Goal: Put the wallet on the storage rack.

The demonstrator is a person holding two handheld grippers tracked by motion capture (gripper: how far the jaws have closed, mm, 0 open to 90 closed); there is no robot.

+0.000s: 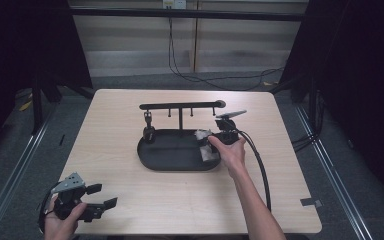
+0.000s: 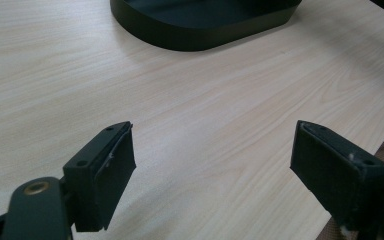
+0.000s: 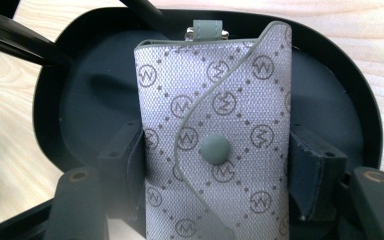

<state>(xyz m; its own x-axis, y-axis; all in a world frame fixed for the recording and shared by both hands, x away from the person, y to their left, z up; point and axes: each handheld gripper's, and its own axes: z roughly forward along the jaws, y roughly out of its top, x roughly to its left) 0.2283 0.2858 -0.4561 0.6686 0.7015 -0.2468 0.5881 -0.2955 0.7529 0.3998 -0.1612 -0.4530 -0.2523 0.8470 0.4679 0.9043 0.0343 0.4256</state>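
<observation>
pouch [image 3: 215, 145]: bottom cut off (frame edge) | tray [image 2: 200, 25]: far part cropped

Dim dark-edged overhead view, soft focus, brighter slightly blurred close-ups

right gripper [image 3: 215, 165] clamped on a grey monogram pouch [image 3: 215, 125], fingers [image 3: 127, 160] pressing both sides, snap button facing cam. pouch hangs over black oval tray [image 3: 330, 80], light wood desk [image 3: 360, 30] around it.
</observation>
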